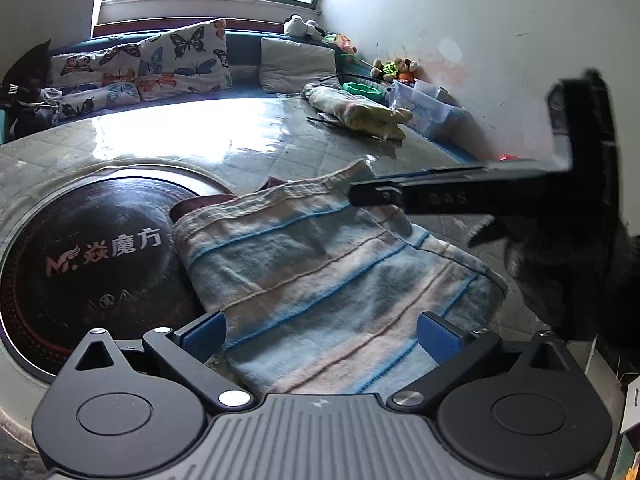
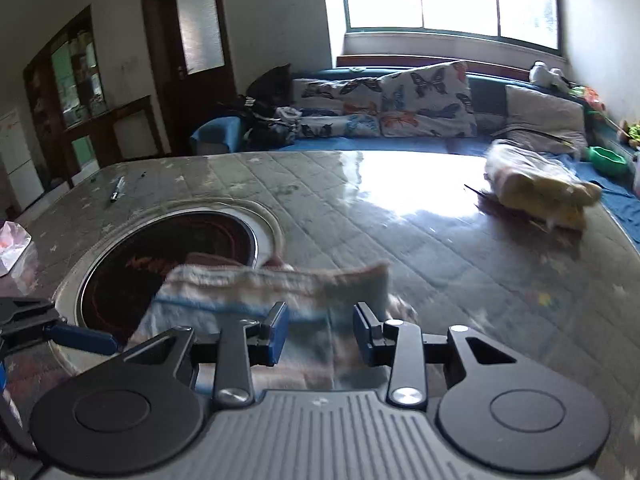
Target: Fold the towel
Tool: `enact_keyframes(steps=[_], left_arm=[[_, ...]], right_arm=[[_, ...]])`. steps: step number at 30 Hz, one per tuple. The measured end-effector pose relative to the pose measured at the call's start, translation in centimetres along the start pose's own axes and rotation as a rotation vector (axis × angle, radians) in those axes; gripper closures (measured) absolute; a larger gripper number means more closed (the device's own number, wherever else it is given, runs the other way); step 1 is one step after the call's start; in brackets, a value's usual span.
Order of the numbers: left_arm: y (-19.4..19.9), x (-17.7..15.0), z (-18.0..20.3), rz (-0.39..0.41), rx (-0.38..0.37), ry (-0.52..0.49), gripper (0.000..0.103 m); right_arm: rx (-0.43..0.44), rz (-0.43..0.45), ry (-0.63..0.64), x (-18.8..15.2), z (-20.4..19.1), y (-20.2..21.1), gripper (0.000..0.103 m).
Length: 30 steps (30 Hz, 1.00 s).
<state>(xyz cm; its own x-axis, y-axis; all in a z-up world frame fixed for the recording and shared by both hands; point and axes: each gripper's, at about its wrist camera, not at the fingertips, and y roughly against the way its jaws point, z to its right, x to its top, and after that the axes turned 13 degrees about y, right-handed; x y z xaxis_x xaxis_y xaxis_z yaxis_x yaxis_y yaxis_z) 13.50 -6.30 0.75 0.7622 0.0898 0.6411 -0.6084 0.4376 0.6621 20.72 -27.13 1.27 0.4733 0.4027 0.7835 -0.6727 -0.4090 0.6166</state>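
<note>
Striped towel [image 1: 320,276]: folded, blue and tan lines, lying on the table with its far-left corner over the round cooktop.
Cooktop [image 1: 92,256]: black glass set in the table, printed "M. 焱魔方".
Left gripper [image 1: 320,334]: blue pads spread wide, near towel edge between them, untouched.
Right gripper [image 2: 320,334]: pads parted above the towel's right end, holding nothing.
Open room: bare quilted table [image 2: 400,240] far and right, up to a yellowish cloth bundle [image 2: 536,192].

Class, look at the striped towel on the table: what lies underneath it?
The striped towel covers the right edge of the round black cooktop set into the quilted table cover. A dark reddish layer peeks out at its far edge. What else lies beneath is hidden.
</note>
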Motion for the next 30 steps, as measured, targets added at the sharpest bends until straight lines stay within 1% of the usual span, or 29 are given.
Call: enact_keyframes(steps=[3,6,12,14,16,18,20,22,25,26,27,30], left_arm=[[-0.1,0.1,-0.5,0.001,0.005,0.01,0.0],[0.0,0.1,-1.0,0.008,0.009,0.021,0.0],[0.6,0.5,-1.6,0.051,0.027,0.042,0.0],[0.7,0.7,-1.7,0.057,0.027,0.057,0.0],[0.8,0.9,-1.9,0.055,0.028,0.071,0.0],[0.9,1.0,-2.0,0.058,0.039,0.08,0.0],[1.0,1.1,-2.2,0.061,0.052,0.088,0.0],[1.3,1.0,-2.4,0.065,0.068,0.092,0.0],[1.8,0.6,-2.6,0.071,0.083,0.096,0.0],[2.0,0.6,-2.8,0.073,0.088,0.097,0.0],[2.1,0.5,-2.9,0.075,0.093,0.098,0.0],[2.5,0.3,-3.5,0.076,0.105,0.107,0.0]], right_arm=[[0.003,-0.033,0.004,0.9,0.4,-2.4,0.067],[-0.002,-0.084,-0.018,0.8,1.1,-4.5,0.067],[0.004,-0.081,-0.024,0.3,1.5,-4.8,0.061],[0.0,-0.071,-0.018,0.3,1.3,-4.4,0.056],[-0.002,-0.066,-0.007,0.5,0.9,-4.0,0.044],[-0.002,-0.063,0.006,0.8,0.5,-3.7,0.038],[0.004,-0.059,0.022,1.1,0.0,-3.4,0.035],[0.009,-0.056,0.038,1.5,-0.5,-3.2,0.029],[0.025,-0.048,0.056,2.1,-1.5,-3.3,0.027],[0.033,-0.044,0.059,2.2,-1.8,-3.4,0.02],[0.041,-0.04,0.061,2.4,-2.2,-3.5,0.018],[0.059,-0.04,0.065,2.7,-3.0,-4.2,0.018]])
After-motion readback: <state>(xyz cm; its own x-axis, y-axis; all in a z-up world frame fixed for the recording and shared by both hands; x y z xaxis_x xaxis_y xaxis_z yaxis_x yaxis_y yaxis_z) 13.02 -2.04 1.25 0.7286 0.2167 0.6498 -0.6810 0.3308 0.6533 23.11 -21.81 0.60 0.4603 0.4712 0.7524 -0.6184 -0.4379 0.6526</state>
